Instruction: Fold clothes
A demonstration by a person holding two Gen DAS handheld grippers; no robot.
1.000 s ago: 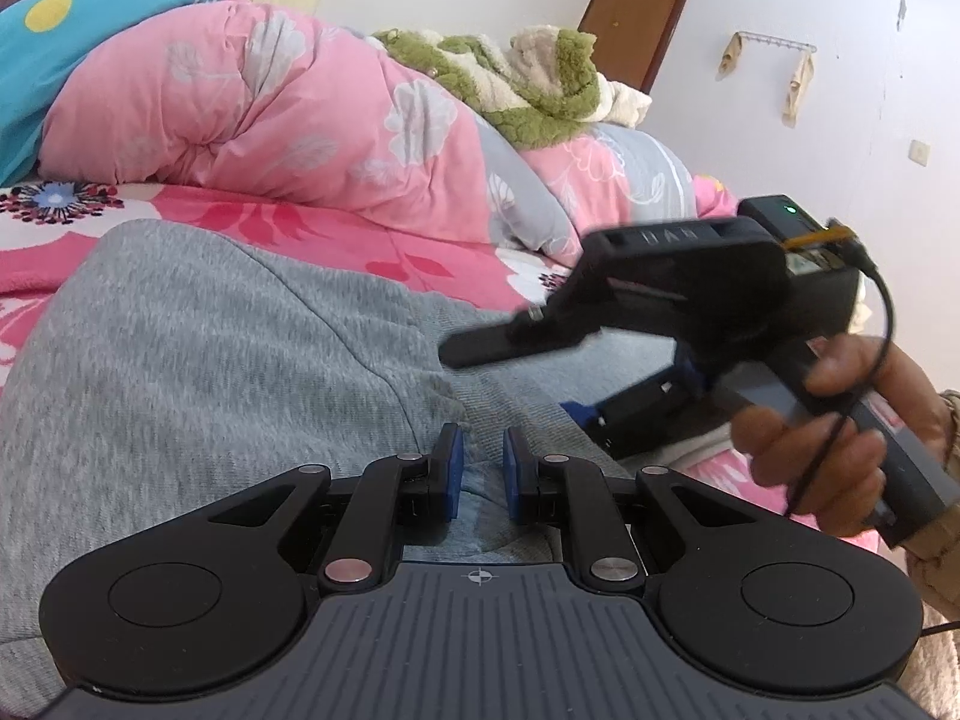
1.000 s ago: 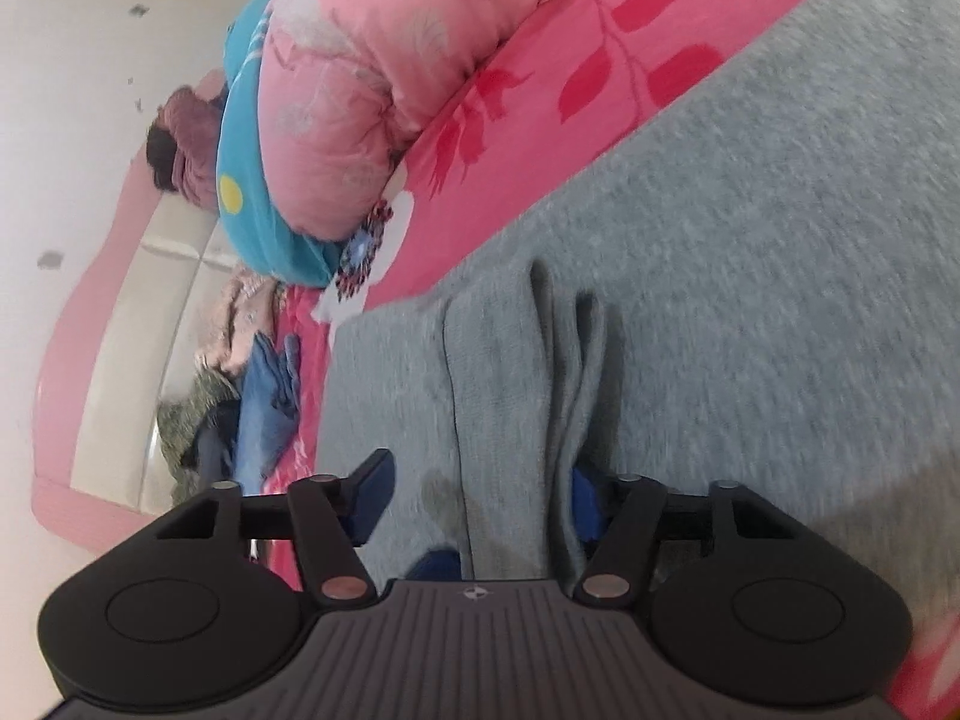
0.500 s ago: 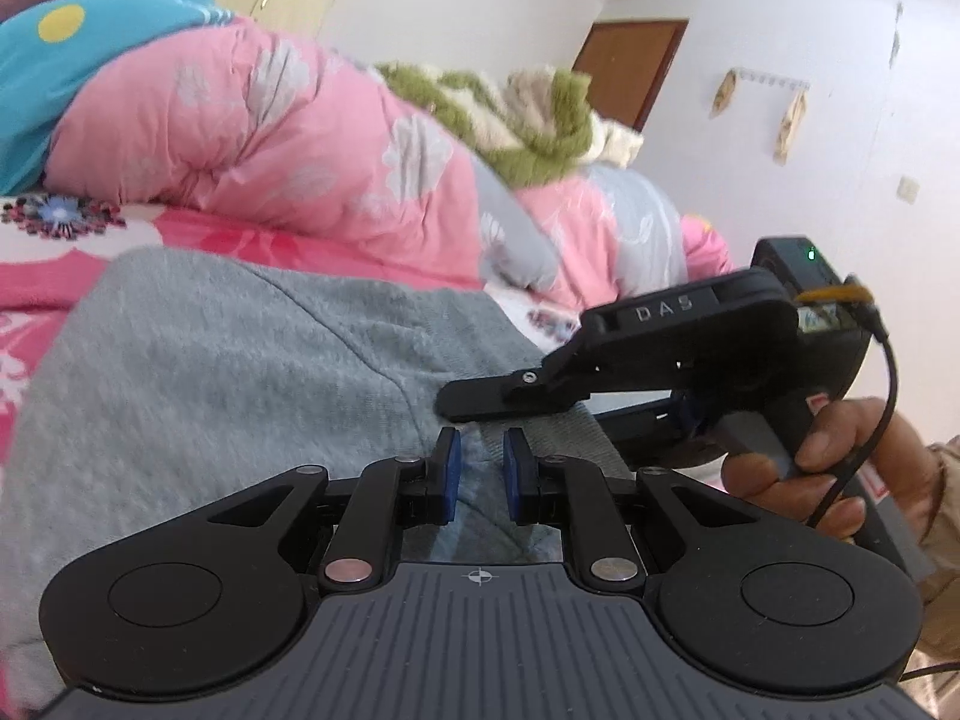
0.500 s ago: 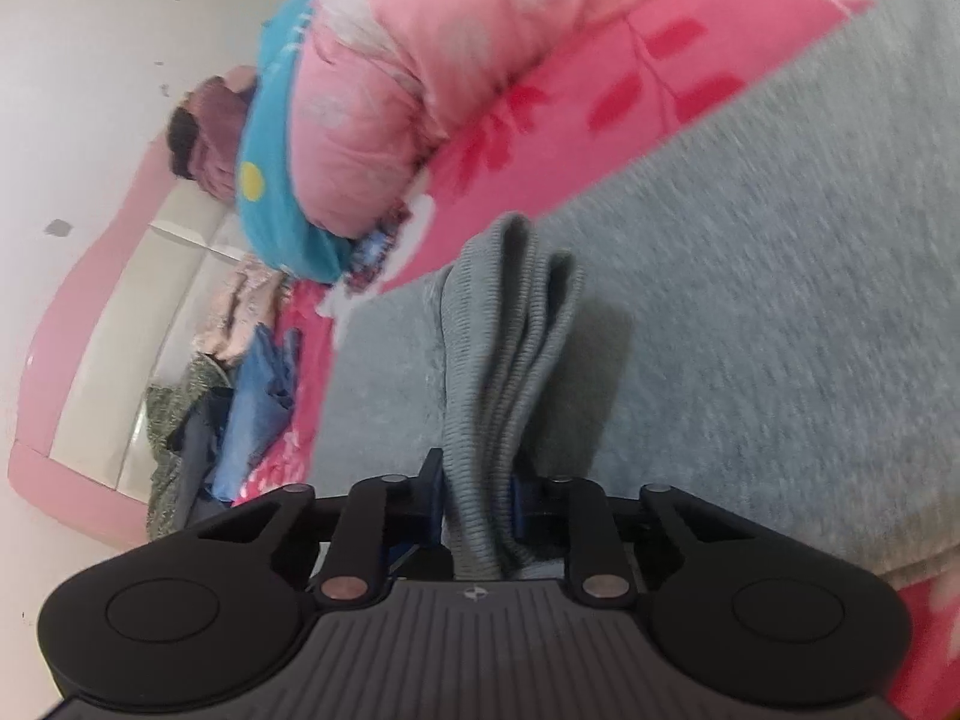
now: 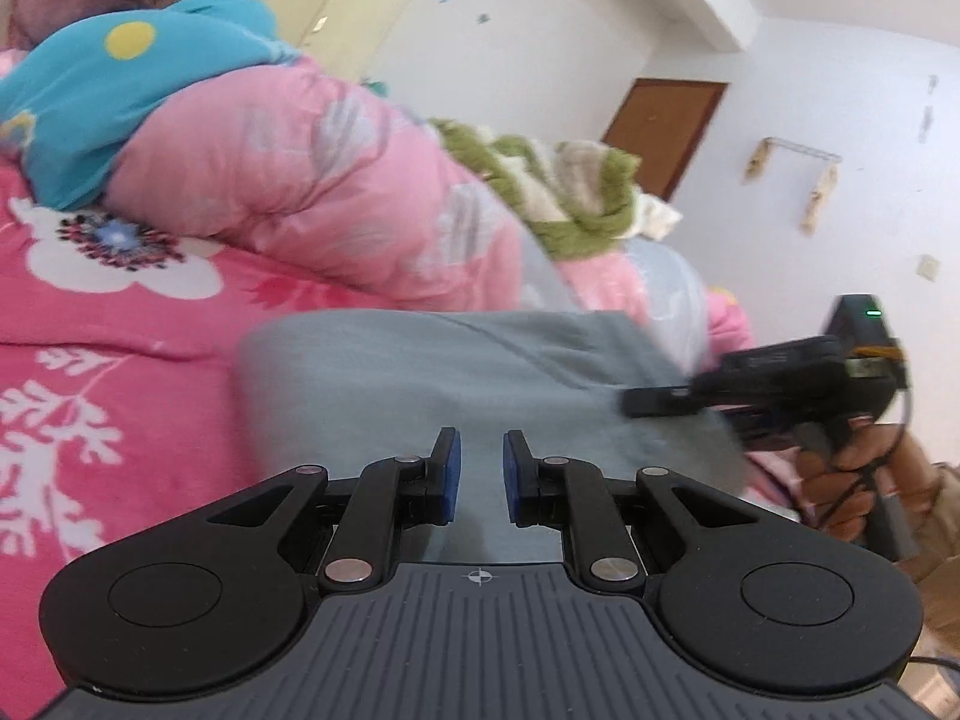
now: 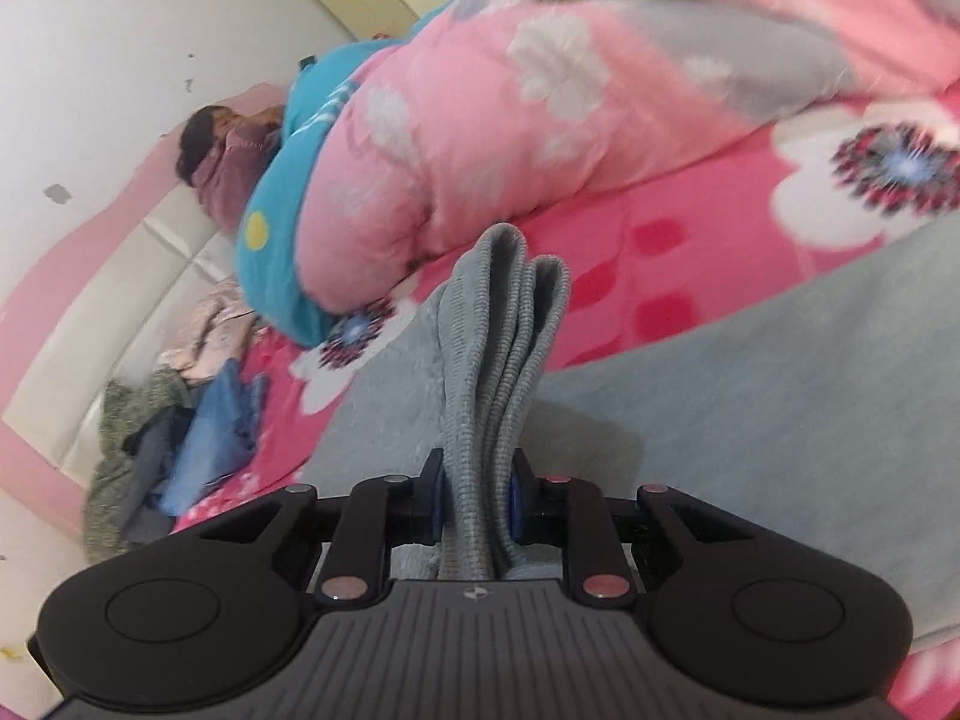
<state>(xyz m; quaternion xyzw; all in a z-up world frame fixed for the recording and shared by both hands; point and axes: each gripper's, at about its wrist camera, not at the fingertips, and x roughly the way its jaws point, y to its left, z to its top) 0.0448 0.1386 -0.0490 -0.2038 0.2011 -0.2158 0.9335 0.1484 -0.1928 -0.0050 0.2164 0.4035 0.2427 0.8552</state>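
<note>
— Where was the grey garment (image 5: 480, 372)?

— Spread over the pink bedsheet (image 5: 120, 324), quilt (image 5: 312, 180) heaped on the far side, bare sheet to the left for folding.

— And the grippers?

— Right gripper (image 6: 474, 498) had just clamped a ribbed edge (image 6: 498, 324), bunched lengthwise ahead. Left gripper (image 5: 478, 474) pinched cloth too, jaws nearly together.
</note>
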